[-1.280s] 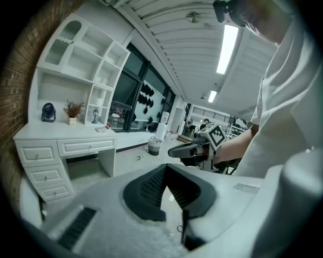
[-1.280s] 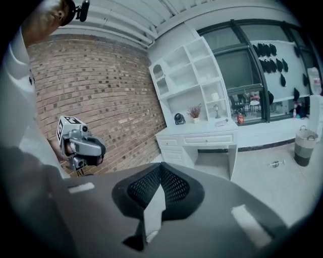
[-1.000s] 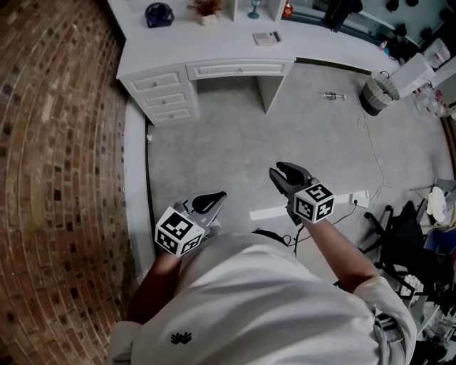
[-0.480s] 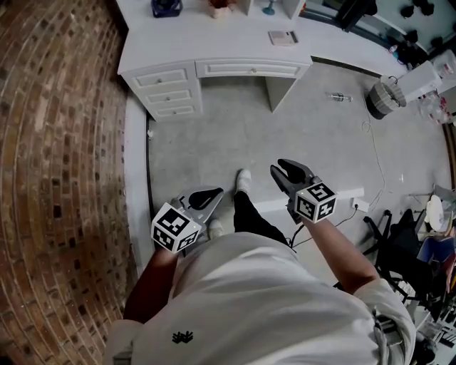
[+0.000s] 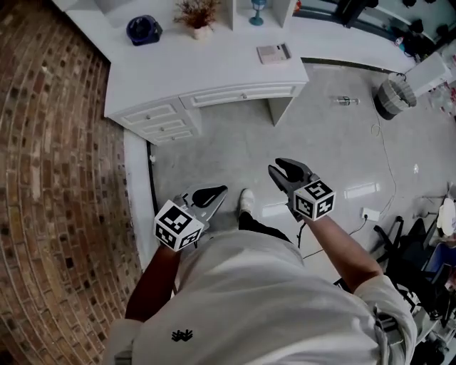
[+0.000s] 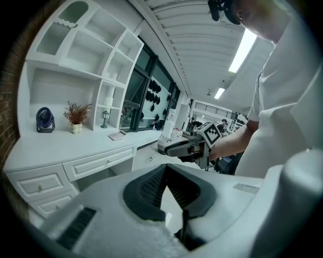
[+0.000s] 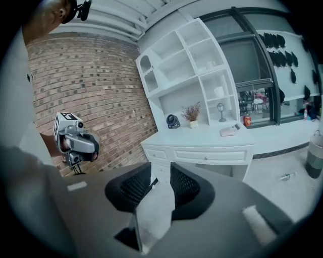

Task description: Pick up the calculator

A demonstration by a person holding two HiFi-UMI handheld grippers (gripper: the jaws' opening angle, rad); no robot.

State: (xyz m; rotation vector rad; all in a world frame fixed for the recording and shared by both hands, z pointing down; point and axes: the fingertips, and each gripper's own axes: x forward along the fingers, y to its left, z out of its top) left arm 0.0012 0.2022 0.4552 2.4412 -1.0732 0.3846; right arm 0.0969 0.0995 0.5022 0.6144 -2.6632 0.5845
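- The flat, pale grey rectangular calculator [image 5: 273,53] lies on the smooth top of the white panelled desk with drawers [image 5: 214,71], well apart from both grippers.
- Further along that top stand a round dark blue fan [image 5: 143,30] and a wispy dried plant in a small pot [image 5: 197,14].
- Left gripper [image 5: 216,192]: its ribbed black pads meet at the tips, with nothing between them.
- Right gripper [image 5: 283,171]: its ribbed black pads stand apart, and the gap is empty.
- Both hang over the glossy grey floor [image 5: 328,142], with a rough red-brown brick wall [image 5: 57,178] at the left.
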